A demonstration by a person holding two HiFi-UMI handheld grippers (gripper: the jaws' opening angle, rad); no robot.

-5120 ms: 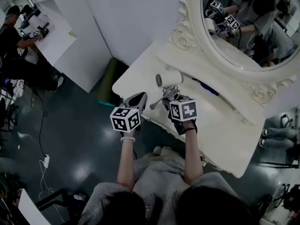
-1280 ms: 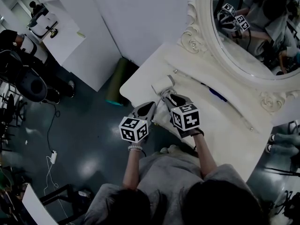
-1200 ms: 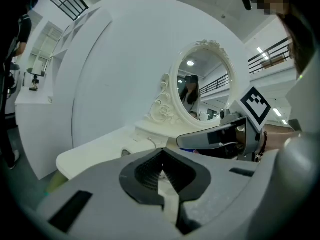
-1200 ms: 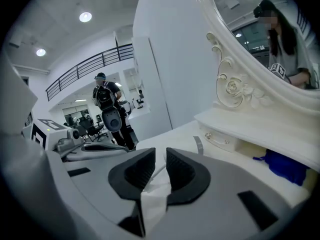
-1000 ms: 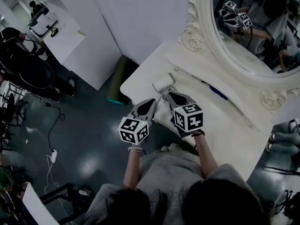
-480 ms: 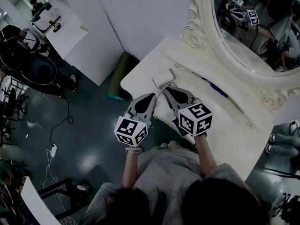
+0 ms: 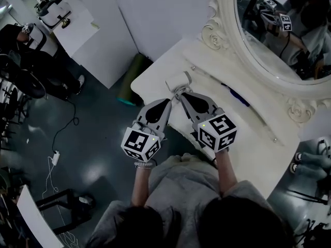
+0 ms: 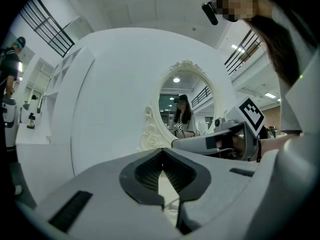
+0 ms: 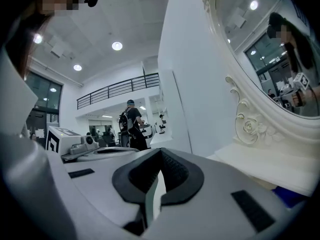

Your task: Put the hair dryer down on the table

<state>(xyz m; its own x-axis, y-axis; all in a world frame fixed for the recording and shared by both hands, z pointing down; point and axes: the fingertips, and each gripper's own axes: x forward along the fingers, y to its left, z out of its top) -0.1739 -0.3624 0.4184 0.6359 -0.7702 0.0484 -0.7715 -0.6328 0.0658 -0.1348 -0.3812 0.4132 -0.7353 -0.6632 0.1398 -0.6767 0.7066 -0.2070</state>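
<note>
Head view: hair dryer (image 7: pixel 178 80) lies on the table (image 7: pixel 243 138), with both grippers empty.
It rests at the table's near left corner, below the mirror (image 7: pixel 279 30). The left gripper (image 7: pixel 167 102) and right gripper (image 7: pixel 181 94) point toward it, tips close by.
Left gripper view: fingers pressed together, nothing between them.
Right gripper view: fingers likewise pressed together and empty, beside the mirror's carved frame.

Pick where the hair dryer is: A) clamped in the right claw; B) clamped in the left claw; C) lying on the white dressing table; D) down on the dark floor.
C: the hair dryer lies on the dressing table, near its corner.
</note>
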